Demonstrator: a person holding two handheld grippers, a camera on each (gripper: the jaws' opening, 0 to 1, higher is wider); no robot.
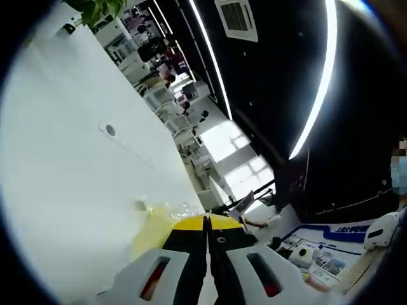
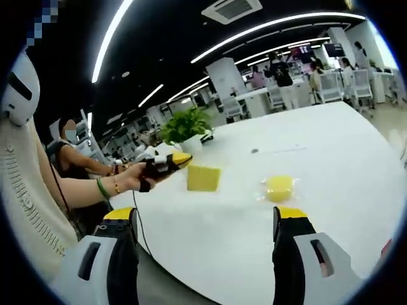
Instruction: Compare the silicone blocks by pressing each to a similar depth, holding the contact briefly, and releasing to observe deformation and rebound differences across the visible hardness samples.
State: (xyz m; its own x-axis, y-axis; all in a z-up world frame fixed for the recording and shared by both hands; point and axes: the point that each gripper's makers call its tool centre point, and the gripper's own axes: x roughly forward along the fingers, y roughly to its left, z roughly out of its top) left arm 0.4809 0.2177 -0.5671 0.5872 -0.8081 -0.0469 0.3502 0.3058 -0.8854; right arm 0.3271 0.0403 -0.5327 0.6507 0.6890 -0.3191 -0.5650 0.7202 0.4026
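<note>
A: Where do the silicone blocks sit?

B: On the white worktop (image 2: pixel 331 190). In the right gripper view a square yellow block (image 2: pixel 203 178) lies near the middle, and a rounder yellow block (image 2: pixel 279 188), with a clear film about it, lies apart from it, nearer the right gripper (image 2: pixel 206 219).

A: And the fingers of that right gripper?

B: Released. Its two yellow-tipped fingers (image 2: pixel 289 219) stand wide apart at the bottom of the view, with bare worktop between them, touching neither block.

A: What of the other one?

B: The left gripper (image 2: pixel 166 163) comes in from the left of that view, held in a person's hand (image 2: pixel 130 178) with green and gold bands at the wrist. Its yellow tip hangs just beside the square block; I cannot tell if they touch.

A: Clenched or not?

B: In the left gripper view its fingers (image 1: pixel 191 238) meet edge to edge, clenched with nothing between them. A pale yellow block (image 1: pixel 152 229) lies just past the tip, partly hidden.

A: Anything else on the worktop?

B: A potted green plant (image 2: pixel 186 129) behind the square block.
</note>
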